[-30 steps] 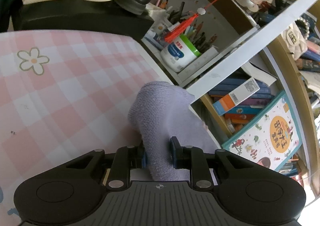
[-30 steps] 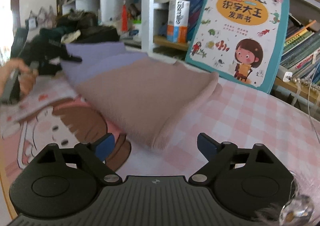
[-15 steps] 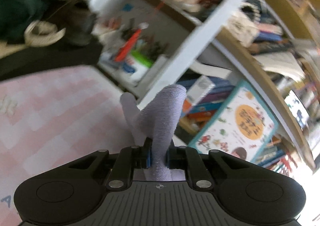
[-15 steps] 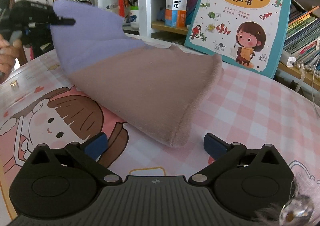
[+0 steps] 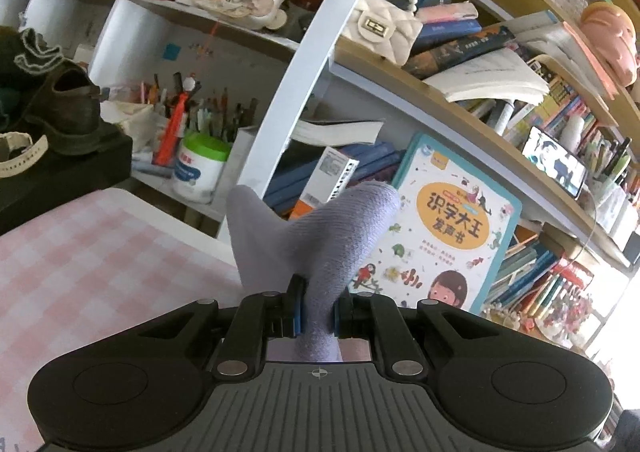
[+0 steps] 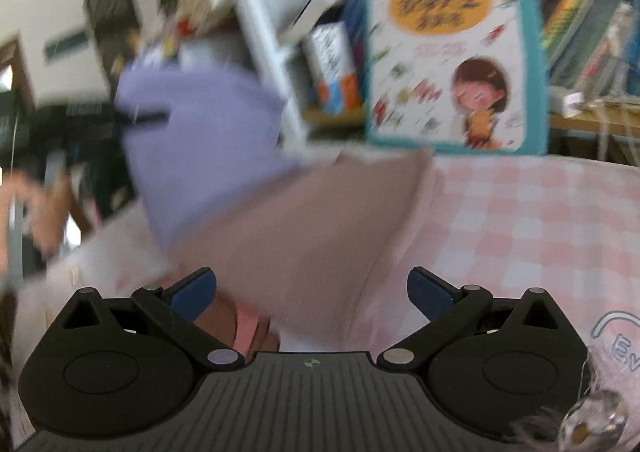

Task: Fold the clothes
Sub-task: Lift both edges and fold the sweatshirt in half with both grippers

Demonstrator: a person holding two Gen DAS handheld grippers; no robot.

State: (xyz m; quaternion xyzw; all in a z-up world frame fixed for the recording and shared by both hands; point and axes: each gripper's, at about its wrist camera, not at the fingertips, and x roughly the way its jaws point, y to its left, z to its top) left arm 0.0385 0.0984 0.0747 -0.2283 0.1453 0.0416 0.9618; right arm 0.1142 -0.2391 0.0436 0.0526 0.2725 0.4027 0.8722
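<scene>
Lavender knit fabric bunches between the closed fingers of the left gripper (image 5: pixel 318 316), which pinches a corner of the garment (image 5: pixel 320 240) and holds it raised above the pink checked tablecloth (image 5: pixel 80 268). From the right wrist camera, heavily blurred, the same garment (image 6: pixel 288 220) shows as a two-tone piece: its lavender part lifted at upper left, its dusty-pink part sloping down onto the cloth just ahead of the right gripper (image 6: pixel 312 292). That tool's blue-padded fingers (image 6: pixel 194 292) stand wide apart and grip nothing; the pink hem lies between and slightly beyond them, though the blur does not show whether it touches either pad. A bare hand (image 6: pixel 36 212) appears at the left edge of that view, beside the dark shape of the other tool. Behind the table, a teal-bordered children's book (image 5: pixel 444 244) with a cartoon girl on its cover leans upright against a crowded bookshelf (image 5: pixel 400 64). On the shelving to the left sit a white jar with a green lid (image 5: pixel 200 168) in front of a holder packed with pens and pencils, a brown shoe (image 5: pixel 68 112) on a black box, and a quilted white handbag (image 5: pixel 384 28) with a pearl handle.
</scene>
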